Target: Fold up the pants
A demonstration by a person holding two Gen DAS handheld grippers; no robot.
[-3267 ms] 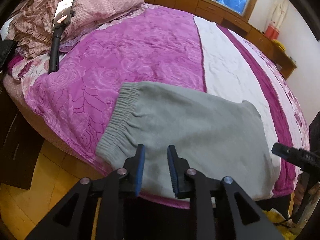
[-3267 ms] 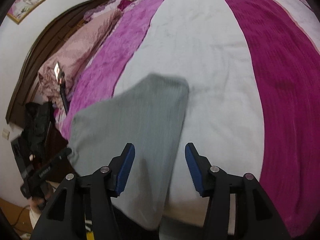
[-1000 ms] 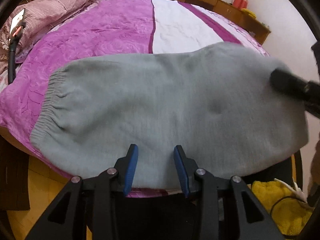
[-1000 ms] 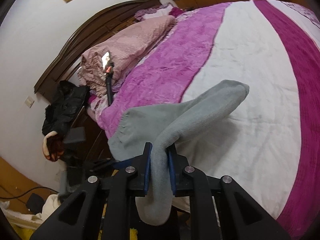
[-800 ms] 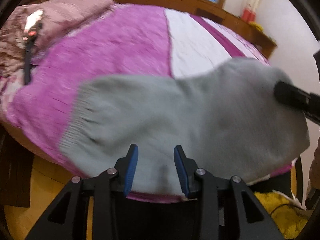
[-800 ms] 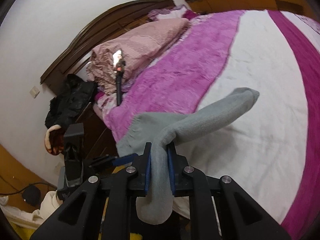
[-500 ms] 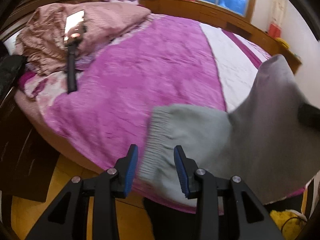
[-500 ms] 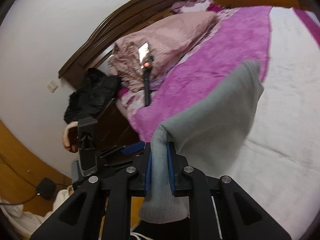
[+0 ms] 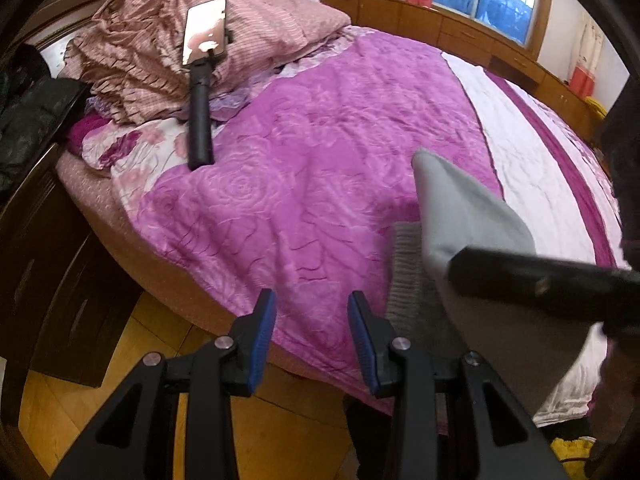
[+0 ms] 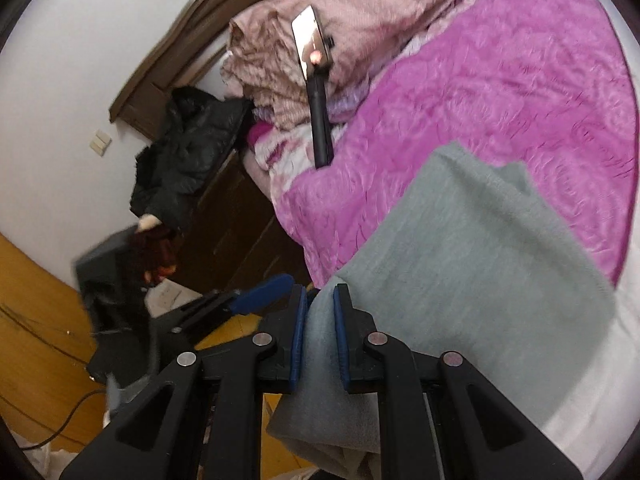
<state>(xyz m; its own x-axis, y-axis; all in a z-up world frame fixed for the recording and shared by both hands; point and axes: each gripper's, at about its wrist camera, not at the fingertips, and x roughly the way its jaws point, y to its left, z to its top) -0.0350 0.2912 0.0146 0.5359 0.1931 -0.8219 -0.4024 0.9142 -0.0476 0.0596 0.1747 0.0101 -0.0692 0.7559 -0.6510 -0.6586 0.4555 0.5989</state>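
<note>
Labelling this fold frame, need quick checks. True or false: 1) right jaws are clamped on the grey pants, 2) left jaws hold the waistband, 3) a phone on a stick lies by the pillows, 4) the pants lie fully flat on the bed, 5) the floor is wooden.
1) The right gripper has its jaws clamped on the grey pants: true.
2) The left gripper holds the waistband: false. Its jaws stand apart with nothing between them; the ribbed waistband lies to their right.
3) A phone on a stick lies by the pillows: true.
4) The pants lie fully flat: false. One end is lifted off the bed.
5) The floor is wooden: true.
</note>
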